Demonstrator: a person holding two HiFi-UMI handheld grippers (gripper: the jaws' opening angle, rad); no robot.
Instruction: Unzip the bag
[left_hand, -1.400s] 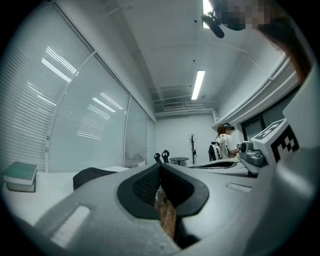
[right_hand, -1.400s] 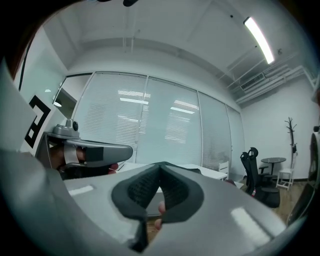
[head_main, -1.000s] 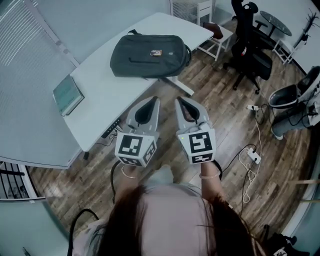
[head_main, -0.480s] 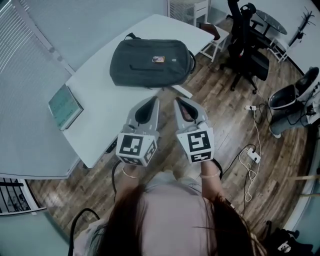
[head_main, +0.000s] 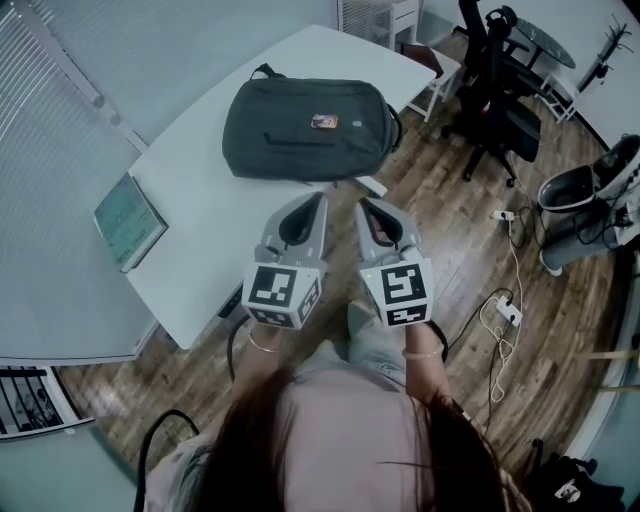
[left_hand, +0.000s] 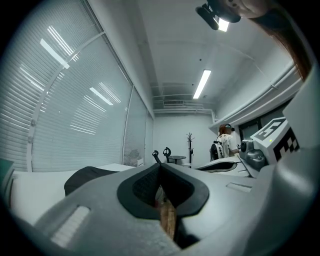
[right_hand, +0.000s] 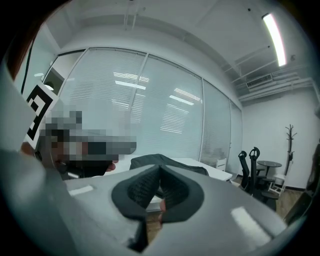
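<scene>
Bag: the dark grey bag lies flat on the far end of a white table, its long side along the table edge that faces the floor.
Bag details: a small coloured badge sits on its upper face and a carry loop sticks out at the far left corner. Whether the zip is open cannot be told from here.
Left gripper: the left gripper is held in the air over the near table edge. It points level toward the bag, close to its near side but not touching it.
Left gripper jaws: clenched, tip against tip, with nothing between them. Its own view shows the bag as a dark hump behind the closed tips.
Right gripper: the right gripper is held just beside the left one, over the wooden floor next to the table edge, and is also aimed toward the bag.
Right gripper jaws: pressed together and empty. In its own view the bag lies on the table beyond them.
Book: a pale green book lies on the left part of the table, well apart from the bag.
Surroundings: window blinds run along the left. A black office chair stands past the table's far end, and a power strip with cables lies on the floor at the right.
Background: a person stands at the far end of the room, near a coat stand.
</scene>
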